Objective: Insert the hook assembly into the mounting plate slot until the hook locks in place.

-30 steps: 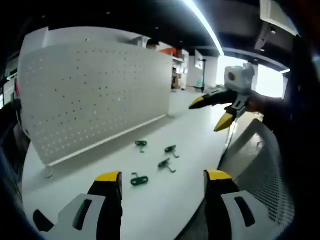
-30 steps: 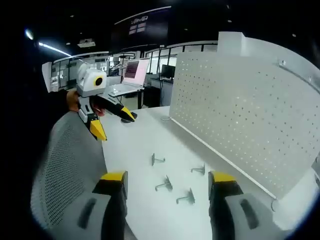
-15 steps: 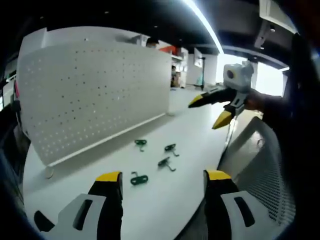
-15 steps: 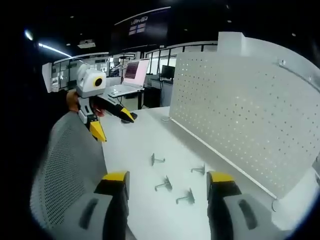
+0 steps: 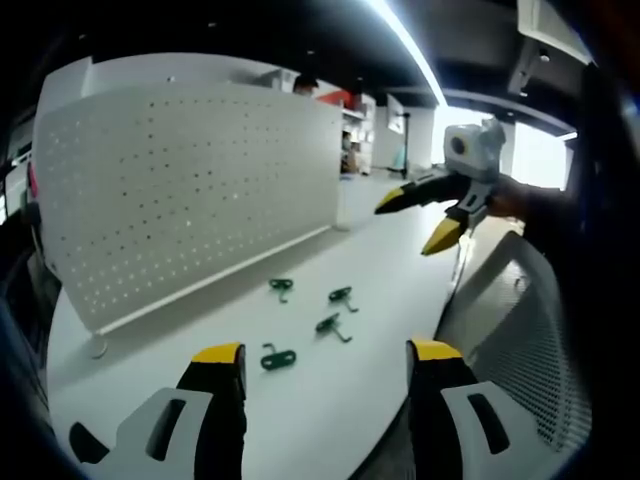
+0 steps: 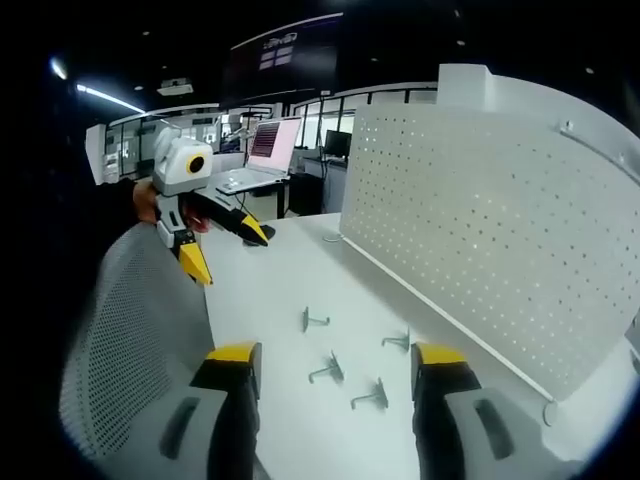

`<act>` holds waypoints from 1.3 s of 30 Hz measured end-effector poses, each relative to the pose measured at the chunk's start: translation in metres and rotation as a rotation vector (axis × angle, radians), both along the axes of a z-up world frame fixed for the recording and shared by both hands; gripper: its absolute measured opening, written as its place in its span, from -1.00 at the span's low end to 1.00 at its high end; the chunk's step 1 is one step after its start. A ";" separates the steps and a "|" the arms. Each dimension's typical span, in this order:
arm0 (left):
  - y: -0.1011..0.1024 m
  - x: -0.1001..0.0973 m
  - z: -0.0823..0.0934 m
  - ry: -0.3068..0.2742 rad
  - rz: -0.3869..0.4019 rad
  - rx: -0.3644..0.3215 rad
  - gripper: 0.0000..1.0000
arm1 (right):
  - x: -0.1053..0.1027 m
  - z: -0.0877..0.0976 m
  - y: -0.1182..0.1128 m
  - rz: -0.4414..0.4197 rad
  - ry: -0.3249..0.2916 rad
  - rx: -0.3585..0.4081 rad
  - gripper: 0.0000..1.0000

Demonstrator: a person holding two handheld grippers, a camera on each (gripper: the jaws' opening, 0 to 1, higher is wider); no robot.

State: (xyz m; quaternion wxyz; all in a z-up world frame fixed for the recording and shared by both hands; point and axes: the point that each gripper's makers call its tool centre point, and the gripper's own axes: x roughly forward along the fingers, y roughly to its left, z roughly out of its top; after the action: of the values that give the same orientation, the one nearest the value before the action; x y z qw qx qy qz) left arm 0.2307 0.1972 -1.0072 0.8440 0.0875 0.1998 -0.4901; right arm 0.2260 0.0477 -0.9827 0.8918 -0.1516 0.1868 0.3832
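Several small green hooks lie on the white table: one hook (image 5: 279, 358) sits nearest my left gripper (image 5: 325, 352), others (image 5: 331, 325) (image 5: 342, 296) (image 5: 281, 287) lie farther off. A white pegboard mounting plate (image 5: 180, 190) stands upright behind them. My left gripper is open, low over the table's near edge, holding nothing. My right gripper (image 5: 416, 220) hovers open in the air at the far right. In the right gripper view the hooks (image 6: 325, 371) (image 6: 368, 399) (image 6: 314, 320) (image 6: 398, 342) lie between my open right gripper (image 6: 336, 355) and the pegboard (image 6: 500, 230); the left gripper (image 6: 225, 250) hangs open at upper left.
A grey mesh chair back (image 5: 520, 330) stands at the table's edge on the right; it appears as the chair back (image 6: 130, 340) on the left of the right gripper view. A laptop (image 6: 262, 150) sits on a far desk. The table (image 5: 390, 270) runs on beyond the hooks.
The right gripper has risen slightly and drifted a little left in the left gripper view. The hooks and pegboard have not moved.
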 end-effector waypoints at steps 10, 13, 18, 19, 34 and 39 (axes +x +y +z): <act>-0.001 -0.001 0.000 -0.003 -0.005 0.001 0.31 | 0.001 0.000 0.002 0.005 0.001 -0.002 0.13; -0.002 -0.001 0.000 -0.004 -0.008 0.003 0.31 | 0.002 0.000 0.003 0.007 0.001 -0.005 0.12; -0.002 -0.001 0.001 -0.007 -0.010 0.003 0.31 | 0.002 -0.003 0.002 0.009 0.006 -0.010 0.09; -0.002 -0.001 0.001 -0.008 -0.011 0.003 0.31 | 0.002 -0.003 0.002 0.010 0.007 -0.012 0.07; -0.004 -0.005 -0.001 -0.011 -0.031 0.017 0.30 | 0.005 -0.012 0.011 0.051 0.023 -0.031 -0.17; -0.004 -0.005 0.000 -0.013 -0.035 0.014 0.29 | 0.009 -0.015 0.017 0.076 0.034 -0.044 -0.23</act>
State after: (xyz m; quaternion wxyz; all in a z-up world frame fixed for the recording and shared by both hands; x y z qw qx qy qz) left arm 0.2254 0.1928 -1.0076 0.8360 0.0999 0.1962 -0.5026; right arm 0.2355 0.0649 -0.9977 0.8697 -0.1717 0.2045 0.4151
